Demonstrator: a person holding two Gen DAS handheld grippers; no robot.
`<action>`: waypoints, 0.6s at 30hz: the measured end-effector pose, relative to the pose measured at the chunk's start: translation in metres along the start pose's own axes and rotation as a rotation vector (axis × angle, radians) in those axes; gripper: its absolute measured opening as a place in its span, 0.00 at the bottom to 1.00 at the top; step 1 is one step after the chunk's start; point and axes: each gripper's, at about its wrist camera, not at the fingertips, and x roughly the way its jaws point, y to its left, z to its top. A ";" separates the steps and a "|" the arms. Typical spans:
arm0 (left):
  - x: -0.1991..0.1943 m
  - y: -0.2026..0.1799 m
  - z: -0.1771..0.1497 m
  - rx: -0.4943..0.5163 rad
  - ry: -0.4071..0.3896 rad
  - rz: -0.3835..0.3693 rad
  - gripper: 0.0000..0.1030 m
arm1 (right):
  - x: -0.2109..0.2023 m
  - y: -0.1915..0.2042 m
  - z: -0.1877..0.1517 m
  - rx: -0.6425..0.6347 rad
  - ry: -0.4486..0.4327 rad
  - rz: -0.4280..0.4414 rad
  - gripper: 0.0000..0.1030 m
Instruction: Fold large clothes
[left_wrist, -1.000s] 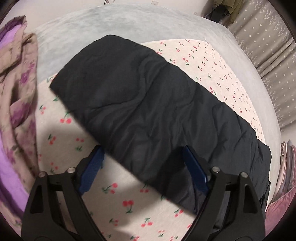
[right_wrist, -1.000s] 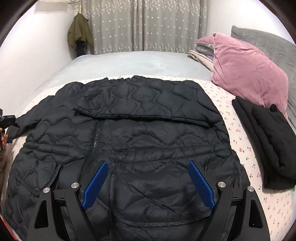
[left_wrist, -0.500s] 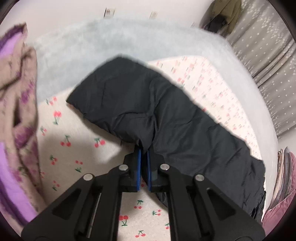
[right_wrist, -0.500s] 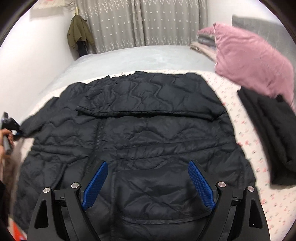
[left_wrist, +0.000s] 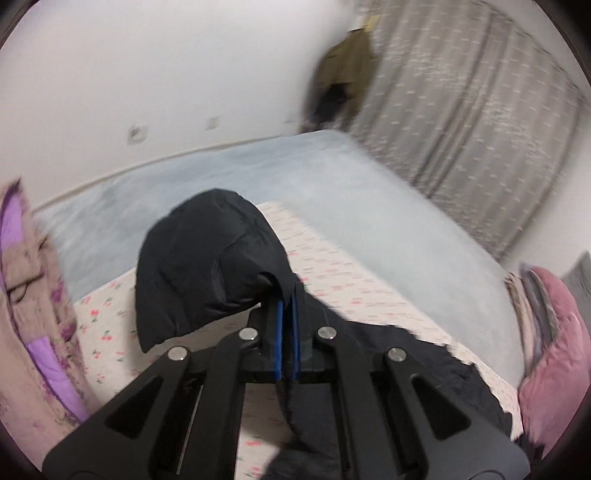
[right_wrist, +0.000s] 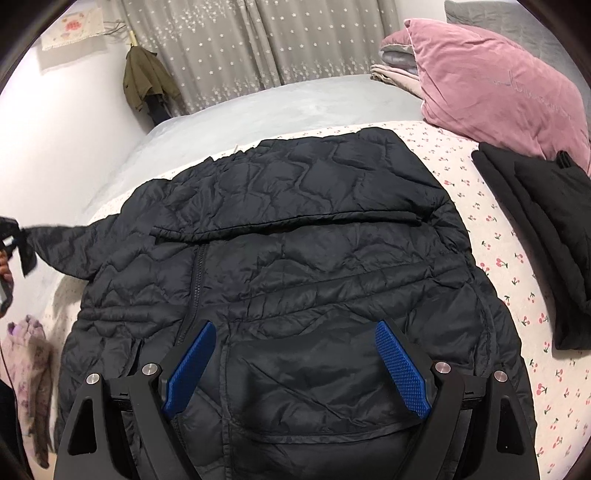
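Across the bed (right_wrist: 314, 99) lies the black quilted jacket (right_wrist: 295, 258), and my left tongs (left_wrist: 286, 314) pinch its sleeve (left_wrist: 207, 266) aloft while my right tongs (right_wrist: 295, 365) hover agape over the hem. That slick fabric could slip free, or my pull could drag the body askew.

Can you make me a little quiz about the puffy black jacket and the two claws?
1. True or false: the left claw is shut on the sleeve.
2. The right claw over the black jacket is: A) open B) shut C) hidden.
3. Fill in: the pillow beside the folded black clothes is ____.

Key: 1 true; 2 A; 3 pink.
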 end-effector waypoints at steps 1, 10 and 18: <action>-0.006 -0.013 -0.001 0.024 -0.008 -0.017 0.05 | 0.000 -0.001 0.000 0.003 0.002 0.003 0.87; -0.038 -0.126 -0.038 0.206 0.036 -0.221 0.05 | -0.004 -0.003 0.002 -0.009 -0.009 -0.014 0.87; -0.026 -0.227 -0.123 0.405 0.172 -0.379 0.05 | -0.005 -0.027 0.008 0.046 -0.005 -0.012 0.87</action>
